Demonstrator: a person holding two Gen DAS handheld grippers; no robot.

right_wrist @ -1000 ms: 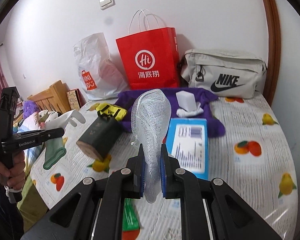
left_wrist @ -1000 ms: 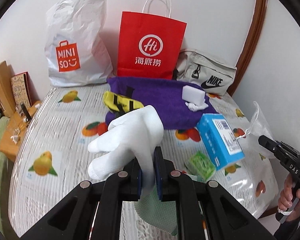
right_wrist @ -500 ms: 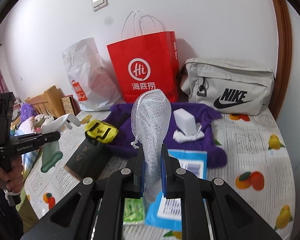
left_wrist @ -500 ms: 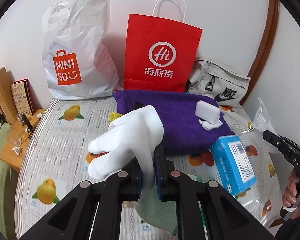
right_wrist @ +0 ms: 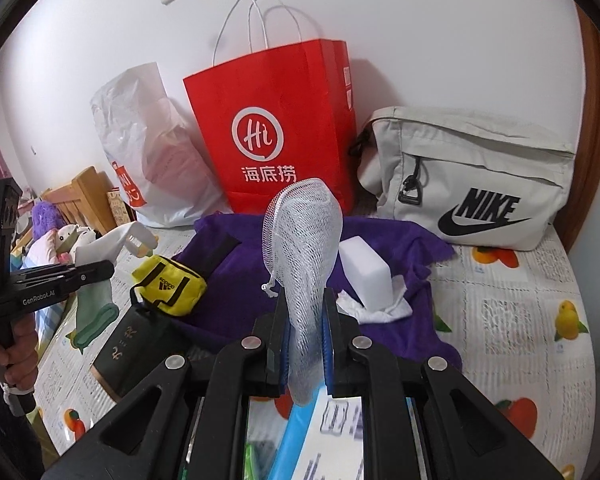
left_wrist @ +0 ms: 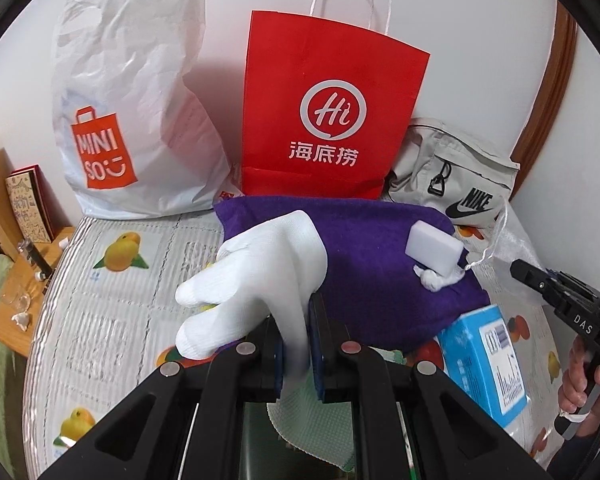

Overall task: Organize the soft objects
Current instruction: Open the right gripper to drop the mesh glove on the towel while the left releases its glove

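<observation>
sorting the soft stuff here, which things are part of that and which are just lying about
Part of the job: white glove in left gripper, mesh pouch in right gripper, purple towel.
Lying about: blue box, red paper bag.

Blue box (right_wrist: 300,432) blurred behind right gripper (right_wrist: 306,354)

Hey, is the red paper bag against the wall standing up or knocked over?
Upright. The red paper bag stands on its base against the wall, white handles pointing up.

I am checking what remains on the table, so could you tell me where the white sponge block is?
The white sponge block lies on the purple towel, atop a crumpled white cloth, below the grey Nike bag.
</observation>
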